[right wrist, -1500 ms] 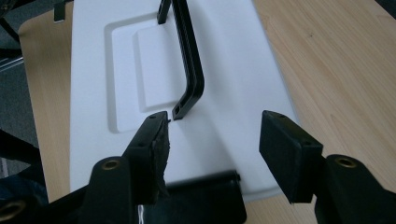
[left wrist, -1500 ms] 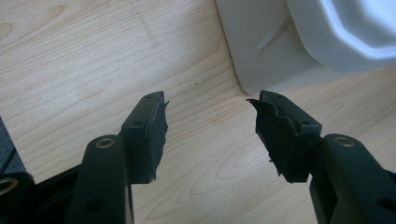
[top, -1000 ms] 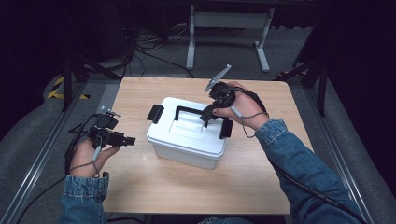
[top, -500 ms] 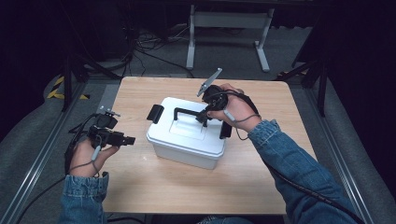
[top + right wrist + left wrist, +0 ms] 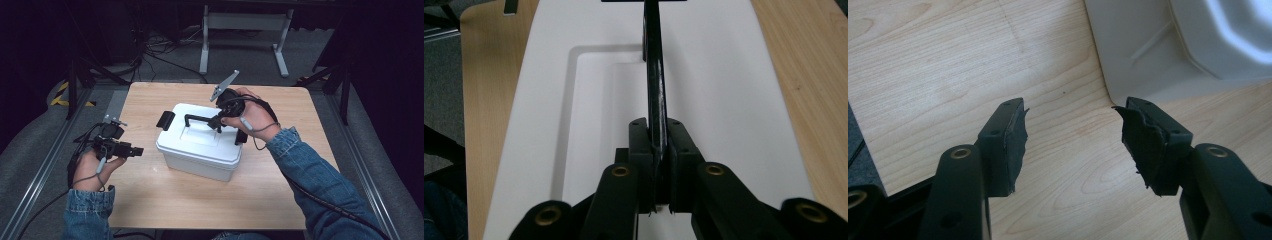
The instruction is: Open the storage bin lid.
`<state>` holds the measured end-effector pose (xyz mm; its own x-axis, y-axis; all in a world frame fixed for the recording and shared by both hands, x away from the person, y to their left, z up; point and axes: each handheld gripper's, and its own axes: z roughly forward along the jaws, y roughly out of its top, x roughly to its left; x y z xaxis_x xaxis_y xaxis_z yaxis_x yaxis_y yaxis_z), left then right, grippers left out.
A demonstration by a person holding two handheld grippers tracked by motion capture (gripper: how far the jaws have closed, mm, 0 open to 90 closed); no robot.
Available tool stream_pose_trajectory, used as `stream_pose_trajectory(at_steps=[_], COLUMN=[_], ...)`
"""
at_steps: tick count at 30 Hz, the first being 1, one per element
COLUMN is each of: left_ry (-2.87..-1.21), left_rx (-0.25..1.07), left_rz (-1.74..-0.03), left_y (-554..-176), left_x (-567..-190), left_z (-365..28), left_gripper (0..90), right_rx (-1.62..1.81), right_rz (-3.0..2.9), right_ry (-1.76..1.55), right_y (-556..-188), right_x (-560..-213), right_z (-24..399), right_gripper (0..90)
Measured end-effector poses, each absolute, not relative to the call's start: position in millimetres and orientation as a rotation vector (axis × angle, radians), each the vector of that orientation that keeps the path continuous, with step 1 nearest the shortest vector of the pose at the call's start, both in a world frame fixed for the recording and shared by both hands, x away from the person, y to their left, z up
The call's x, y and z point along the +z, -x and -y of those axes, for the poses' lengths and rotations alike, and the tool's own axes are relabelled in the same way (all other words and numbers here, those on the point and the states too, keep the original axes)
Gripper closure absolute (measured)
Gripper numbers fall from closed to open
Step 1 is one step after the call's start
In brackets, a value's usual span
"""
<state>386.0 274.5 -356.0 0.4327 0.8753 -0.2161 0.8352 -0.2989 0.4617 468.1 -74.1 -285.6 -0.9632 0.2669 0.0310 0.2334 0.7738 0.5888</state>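
A white rectangular plastic storage box (image 5: 200,150) with a flat lid sits near the middle of a light wooden bench (image 5: 165,205), turned a little askew to the bench edges. A black plastic carry handle (image 5: 200,120) stands upright over a shallow recess in the lid, and a black latch (image 5: 165,120) shows at the box's left end.

The right gripper (image 5: 218,121), held in the person's right hand, reaches in from the box's far right side. In the right gripper view its two black jaws are pressed closed on the thin handle bar (image 5: 654,90), pinching it near one end, not at the centre. The left gripper (image 5: 136,150) rests in the left hand just beside the box's left side, apart from it. In the left gripper view its jaws stand wide apart with nothing between them; the worn black pads (image 5: 1015,135) frame bare wood and a lower corner of the box (image 5: 1148,50).

The box looks rigid and smooth-walled, so its sides would likely be slippery to pinch; the handle is the natural place to hold. Whether it is loaded cannot be told with the lid closed, so its weight is uncertain. A hold near the handle's end may let the box tip; a more central hold, or support from the free gripper, would probably carry it steadier.
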Motion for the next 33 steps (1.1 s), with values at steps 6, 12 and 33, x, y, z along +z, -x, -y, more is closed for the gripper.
stream_pose_trajectory(at_steps=[6,12,33], left_ry=[-2.181,-2.174,-2.184], left_rx=[0.11,0.113,0.109], left_rz=[-1.438,-1.441,-1.444], left_y=[-385.8,-385.5,-388.4], left_x=[-356.8,-356.3,-358.6], left_z=[-272.1,-273.0,-271.0], left_gripper=[43.6,43.6,43.0], right_rx=[1.01,1.049,1.059], right_rz=[-2.875,-2.836,-2.726], right_ry=[-0.399,-0.403,-0.535], right_y=[-468.3,-466.5,-462.0], right_x=[-269.0,-254.9,-231.0], right_z=[80.8,90.0,159.3], right_gripper=[84.5,84.5,84.5])
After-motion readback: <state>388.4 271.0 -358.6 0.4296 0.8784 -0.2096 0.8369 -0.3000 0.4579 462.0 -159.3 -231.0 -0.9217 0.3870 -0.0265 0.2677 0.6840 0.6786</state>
